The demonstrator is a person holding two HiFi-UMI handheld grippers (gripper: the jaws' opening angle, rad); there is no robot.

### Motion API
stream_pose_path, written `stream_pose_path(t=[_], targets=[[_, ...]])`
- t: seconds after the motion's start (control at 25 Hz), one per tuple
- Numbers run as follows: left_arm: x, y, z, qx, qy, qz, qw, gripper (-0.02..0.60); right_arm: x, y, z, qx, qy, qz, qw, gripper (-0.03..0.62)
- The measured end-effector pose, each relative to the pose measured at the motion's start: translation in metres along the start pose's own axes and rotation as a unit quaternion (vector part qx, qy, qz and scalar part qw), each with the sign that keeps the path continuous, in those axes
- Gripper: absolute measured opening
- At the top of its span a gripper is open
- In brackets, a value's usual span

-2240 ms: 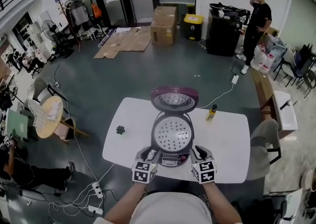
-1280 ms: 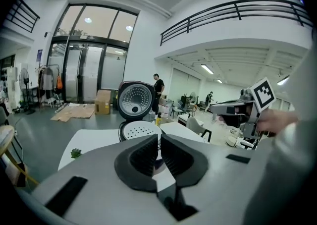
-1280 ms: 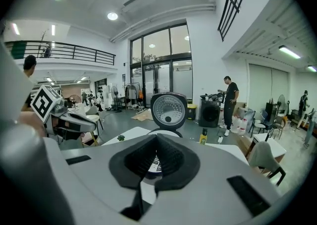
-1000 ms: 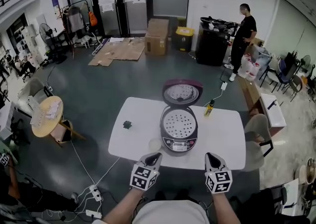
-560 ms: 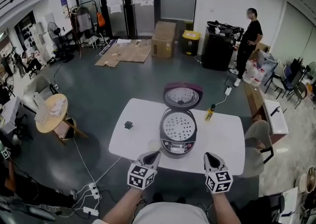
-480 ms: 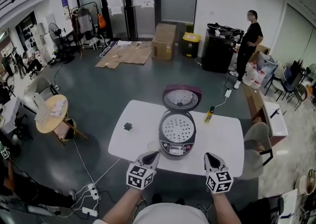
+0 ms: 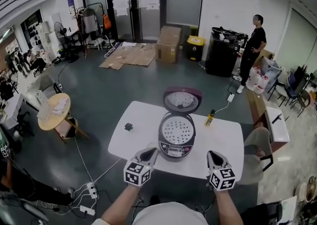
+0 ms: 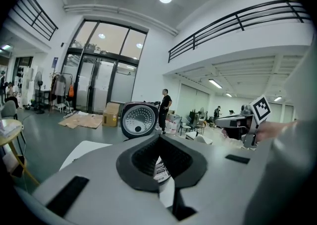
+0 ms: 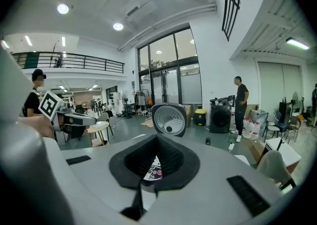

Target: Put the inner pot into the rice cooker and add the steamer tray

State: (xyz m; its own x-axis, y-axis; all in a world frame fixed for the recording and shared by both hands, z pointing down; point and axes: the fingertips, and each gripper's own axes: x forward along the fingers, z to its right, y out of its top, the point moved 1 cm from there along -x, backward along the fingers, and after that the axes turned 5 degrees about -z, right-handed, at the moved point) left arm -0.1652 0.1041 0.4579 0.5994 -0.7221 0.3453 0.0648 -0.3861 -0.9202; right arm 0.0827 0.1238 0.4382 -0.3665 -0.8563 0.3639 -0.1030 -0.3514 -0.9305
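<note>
We hold our left gripper and right gripper fully closed and empty, by the near edge of the table. On it the rice cooker stands open, the steamer tray seated inside.

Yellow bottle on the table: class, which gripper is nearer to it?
Right. The right gripper hangs at the table's near edge, roughly in line with the yellow bottle; the left gripper is off to the far side of the rice cooker from it.
</note>
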Motion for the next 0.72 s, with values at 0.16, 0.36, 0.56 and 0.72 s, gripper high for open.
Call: stream_pose_path(t=[0.16,0.36,0.56,0.72], targets=[[0.0003,-0.0025,0.0030,-0.006,0.001,-0.001,1.0000,0.014,-0.0037,0.0021,-0.0070,-0.004,0.019,0.015,1.000,0.011],[0.0026,-0.0032,0.0039,-0.011,0.001,-0.003,0.9999,0.014,0.0005,-0.0035,-0.0038,0.002,0.013,0.000,1.000,0.011],[0.0057,-0.0029,0.0056,-0.010,-0.001,-0.005,0.9999,0.014,0.0007,-0.0064,-0.0029,0.002,0.013,-0.003,1.000,0.011],[0.0070,-0.0028,0.0056,-0.012,-0.003,-0.008,0.9999,0.014,0.0025,-0.0076,-0.0022,0.006,0.009,-0.008,1.000,0.011]])
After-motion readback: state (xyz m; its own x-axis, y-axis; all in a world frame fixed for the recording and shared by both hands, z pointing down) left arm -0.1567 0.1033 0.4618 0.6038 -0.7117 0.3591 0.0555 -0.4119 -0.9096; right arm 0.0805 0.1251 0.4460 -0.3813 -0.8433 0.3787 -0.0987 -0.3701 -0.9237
